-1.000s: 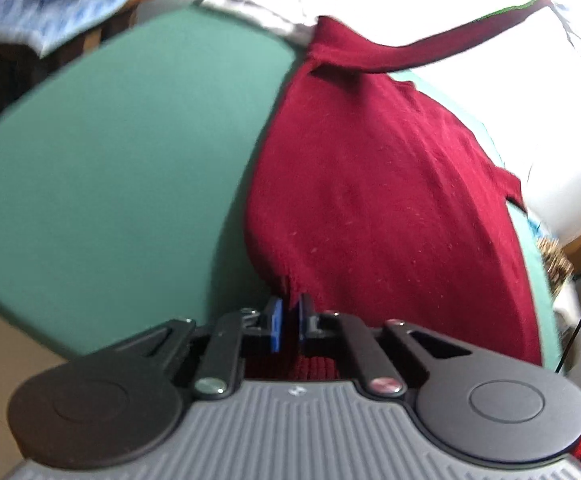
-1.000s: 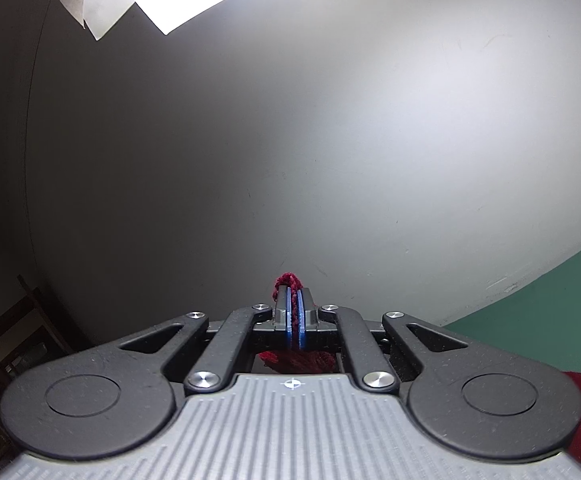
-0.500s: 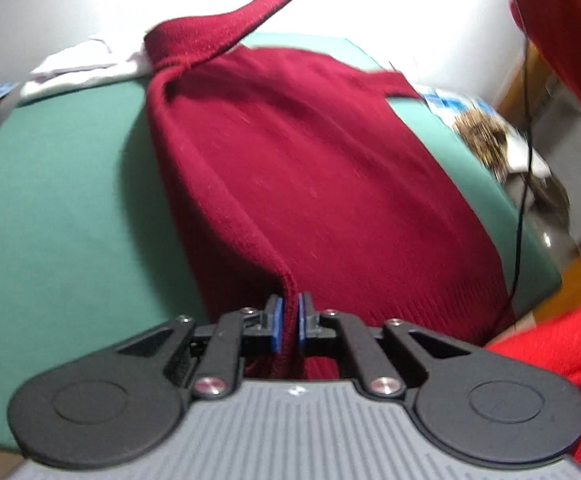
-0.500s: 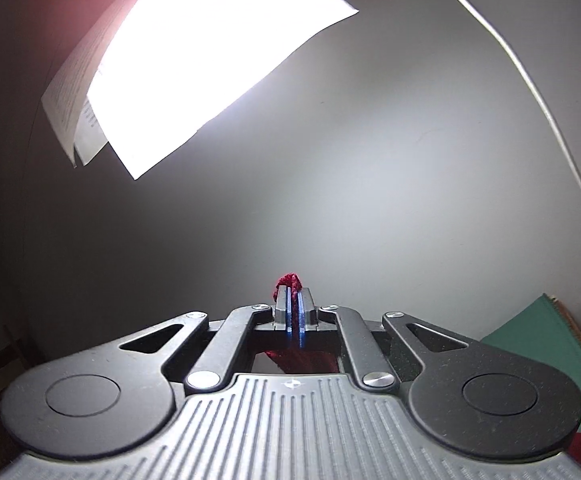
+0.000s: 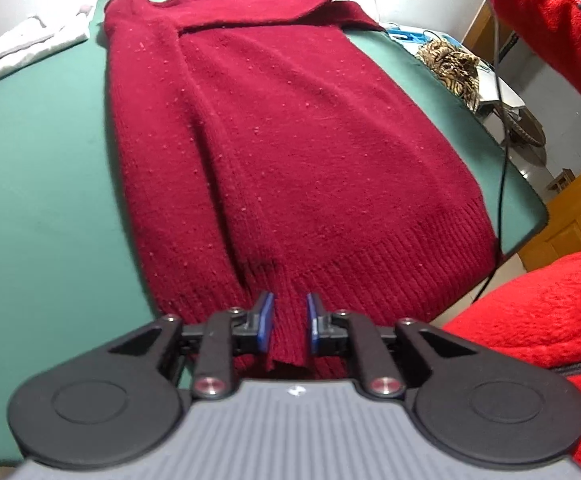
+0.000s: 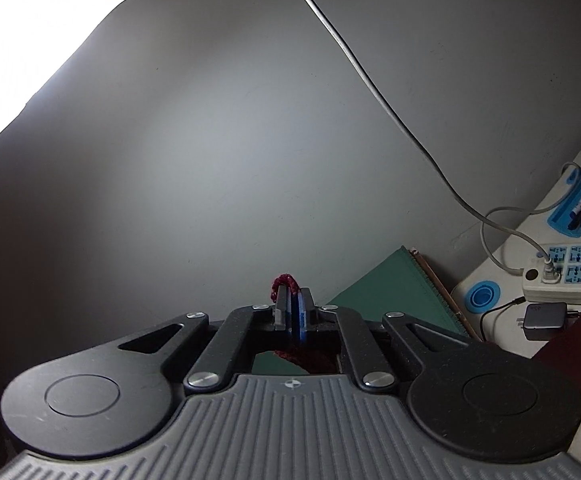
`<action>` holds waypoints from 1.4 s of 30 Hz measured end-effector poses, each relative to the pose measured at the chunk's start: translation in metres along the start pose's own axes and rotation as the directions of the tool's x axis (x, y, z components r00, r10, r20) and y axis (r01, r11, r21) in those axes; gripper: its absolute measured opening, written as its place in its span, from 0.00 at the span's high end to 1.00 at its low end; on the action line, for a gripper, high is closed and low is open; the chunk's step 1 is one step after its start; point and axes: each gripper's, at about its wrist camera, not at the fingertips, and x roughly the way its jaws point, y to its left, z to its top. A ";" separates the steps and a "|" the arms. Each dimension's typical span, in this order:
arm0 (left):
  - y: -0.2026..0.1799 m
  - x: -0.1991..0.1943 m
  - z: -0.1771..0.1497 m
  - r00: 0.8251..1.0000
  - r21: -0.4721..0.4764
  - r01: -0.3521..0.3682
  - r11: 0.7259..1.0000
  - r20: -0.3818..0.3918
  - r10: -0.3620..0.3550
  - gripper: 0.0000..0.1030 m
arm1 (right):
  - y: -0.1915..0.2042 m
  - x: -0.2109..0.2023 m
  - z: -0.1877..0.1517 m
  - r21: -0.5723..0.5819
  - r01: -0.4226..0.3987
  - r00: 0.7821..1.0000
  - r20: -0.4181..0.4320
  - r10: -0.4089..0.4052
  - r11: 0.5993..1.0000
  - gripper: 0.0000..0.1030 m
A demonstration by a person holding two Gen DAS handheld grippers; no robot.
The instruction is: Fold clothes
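The left claw [image 5: 288,322] is held low with its blue pads parted. The right claw [image 6: 292,314] is raised, pads pinched together. A red-sleeved arm [image 5: 554,28] reaches overhead.

Probably a lived-in room at home: a green-covered bench [image 5: 42,168] against a plain grey wall [image 6: 230,140], a power strip [image 6: 570,266] with chargers, and wooden furniture [image 5: 570,224] alongside.

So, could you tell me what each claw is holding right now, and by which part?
The right claw pinches a sleeve end of the dark red sweater, lifted off the green table. The left claw is open over the hem, holding nothing.
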 end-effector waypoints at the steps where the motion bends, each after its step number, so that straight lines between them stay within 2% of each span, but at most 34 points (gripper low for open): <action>1: -0.001 -0.002 0.000 1.000 -0.002 0.011 1.000 0.000 -0.011 0.80 | 0.001 0.001 0.000 -0.002 -0.002 1.000 -0.001 0.002 1.000 0.97; 3: -0.004 0.000 -0.001 1.000 0.000 0.013 1.000 0.002 -0.013 0.65 | -0.003 0.000 -0.003 -0.012 -0.016 1.000 -0.002 0.016 1.000 0.97; 6: -0.012 0.005 -0.001 1.000 0.034 0.026 0.999 -0.012 -0.025 0.66 | 0.000 0.000 -0.005 -0.036 -0.034 0.999 -0.004 0.034 0.999 0.97; 9: -0.020 0.005 0.002 0.998 0.067 0.059 0.996 -0.025 -0.058 0.75 | 0.010 0.002 -0.005 -0.055 -0.053 0.999 -0.016 0.052 0.997 0.97; 11: -0.023 -0.007 0.011 0.996 0.094 0.086 0.992 0.012 -0.088 0.69 | 0.014 0.002 -0.009 -0.073 -0.064 0.998 -0.023 0.062 0.995 0.97; 15: -0.025 -0.019 0.026 0.991 0.142 0.075 0.987 0.100 -0.089 0.37 | 0.026 0.002 -0.018 -0.127 -0.083 0.996 -0.044 0.078 0.988 0.97; 17: -0.021 -0.007 0.032 0.991 0.127 0.068 0.989 0.105 -0.082 0.39 | 0.030 0.002 -0.023 -0.153 -0.096 0.995 -0.056 0.088 0.984 0.97; 19: -0.017 0.014 0.035 0.994 0.092 0.090 0.992 0.059 -0.095 0.58 | 0.035 0.001 -0.028 -0.178 -0.109 0.993 -0.068 0.099 0.978 0.97; 21: -0.020 0.031 0.034 0.993 0.078 0.118 0.990 -0.008 -0.118 0.68 | 0.040 0.001 -0.032 -0.193 -0.125 0.990 -0.084 0.111 0.973 0.97; 23: -0.029 0.034 0.033 0.993 0.113 0.117 0.987 -0.029 -0.114 0.68 | 0.046 0.002 -0.034 -0.198 -0.143 0.987 -0.100 0.125 0.970 0.97; 24: -0.030 0.028 0.034 0.995 0.135 0.102 0.986 -0.010 -0.102 0.67 | 0.050 0.002 -0.035 -0.200 -0.154 0.985 -0.107 0.135 0.968 0.97; 27: -0.021 0.002 0.044 0.995 0.180 0.045 0.983 0.078 -0.059 0.55 | 0.067 -0.004 -0.034 -0.203 -0.208 0.975 -0.121 0.187 0.957 0.97; 30: 0.014 -0.024 0.071 0.993 0.151 -0.018 0.988 0.122 -0.001 0.54 | 0.086 -0.011 -0.034 -0.204 -0.267 0.961 -0.135 0.243 0.942 0.97; 34: 0.061 -0.041 0.112 0.982 0.197 -0.150 0.969 0.140 0.123 0.59 | 0.112 -0.022 -0.033 -0.205 -0.343 0.936 -0.153 0.316 0.917 0.97; 35: 0.072 -0.043 0.122 0.981 0.203 -0.161 0.966 0.140 0.134 0.59 | 0.118 -0.024 -0.032 -0.205 -0.362 0.929 -0.158 0.334 0.909 0.97; 37: 0.090 -0.039 0.140 0.981 0.212 -0.163 0.964 0.140 0.135 0.59 | 0.129 -0.029 -0.032 -0.206 -0.390 0.918 -0.164 0.361 0.897 0.97; 42: 0.113 0.001 0.181 0.972 0.249 -0.209 0.946 0.156 0.173 0.58 | 0.137 -0.038 -0.040 -0.223 -0.359 0.932 -0.143 0.334 0.907 0.97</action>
